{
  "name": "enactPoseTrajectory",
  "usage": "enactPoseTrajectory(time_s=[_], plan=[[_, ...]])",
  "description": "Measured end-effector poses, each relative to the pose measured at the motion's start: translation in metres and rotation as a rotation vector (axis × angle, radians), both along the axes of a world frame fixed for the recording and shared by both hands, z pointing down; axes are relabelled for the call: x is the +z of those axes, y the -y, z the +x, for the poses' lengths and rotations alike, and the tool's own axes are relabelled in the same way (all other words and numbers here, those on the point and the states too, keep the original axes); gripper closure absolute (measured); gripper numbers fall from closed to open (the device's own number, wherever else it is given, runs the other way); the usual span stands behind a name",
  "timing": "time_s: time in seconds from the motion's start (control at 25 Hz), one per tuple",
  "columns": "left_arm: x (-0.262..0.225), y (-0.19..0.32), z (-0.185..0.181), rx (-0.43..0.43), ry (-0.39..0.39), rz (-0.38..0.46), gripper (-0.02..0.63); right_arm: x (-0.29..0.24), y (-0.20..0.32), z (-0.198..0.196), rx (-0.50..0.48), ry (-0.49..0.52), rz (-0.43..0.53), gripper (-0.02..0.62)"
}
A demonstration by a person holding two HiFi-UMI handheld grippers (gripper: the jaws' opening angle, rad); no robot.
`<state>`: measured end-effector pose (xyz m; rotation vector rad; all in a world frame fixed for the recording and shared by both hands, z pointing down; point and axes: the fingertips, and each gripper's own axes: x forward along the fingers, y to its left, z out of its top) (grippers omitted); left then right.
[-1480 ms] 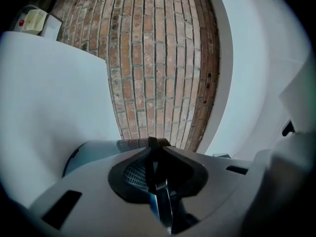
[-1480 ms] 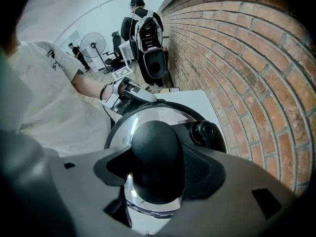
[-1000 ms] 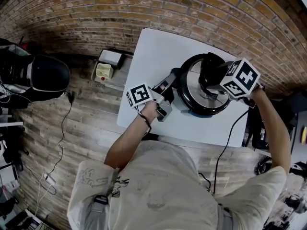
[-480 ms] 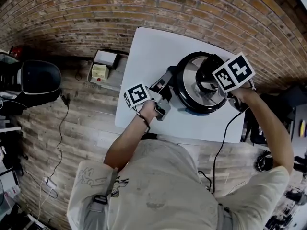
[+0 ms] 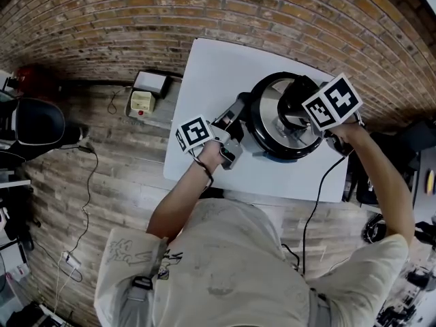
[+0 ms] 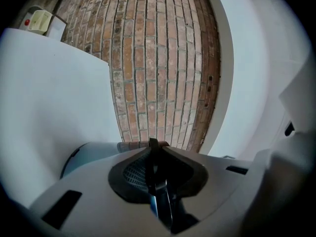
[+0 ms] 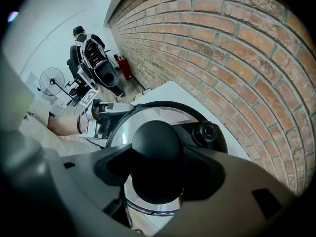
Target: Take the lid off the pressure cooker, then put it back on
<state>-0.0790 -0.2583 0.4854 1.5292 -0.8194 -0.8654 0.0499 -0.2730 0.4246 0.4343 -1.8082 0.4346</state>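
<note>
The pressure cooker stands on the white table, and its silver lid sits on it. My right gripper points down over the lid. Its jaws have just closed a little further and are shut on the lid's black knob, which fills the space between the pads of my right gripper. My left gripper reaches in level from the left. In the left gripper view, my left gripper is shut on a thin dark side handle of the cooker.
A black valve sits on the lid beyond the knob. A black cable hangs off the table's near edge. A small box with a red button lies on the floor to the left. A brick wall runs behind the table.
My right gripper has rolled about the knob, so its marker cube now faces up more squarely. The left gripper and the cooker have stayed put. The lid stays on the cooker.
</note>
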Motion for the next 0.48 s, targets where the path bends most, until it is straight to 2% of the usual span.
enactPoseTrajectory(time_s=[0.48], plan=[[0.0,0.0021,-0.0029,0.001,0.005,-0.003,0.534,-0.0036,0.0034,-0.0045,-0.037,-0.006,0.002,0.301]])
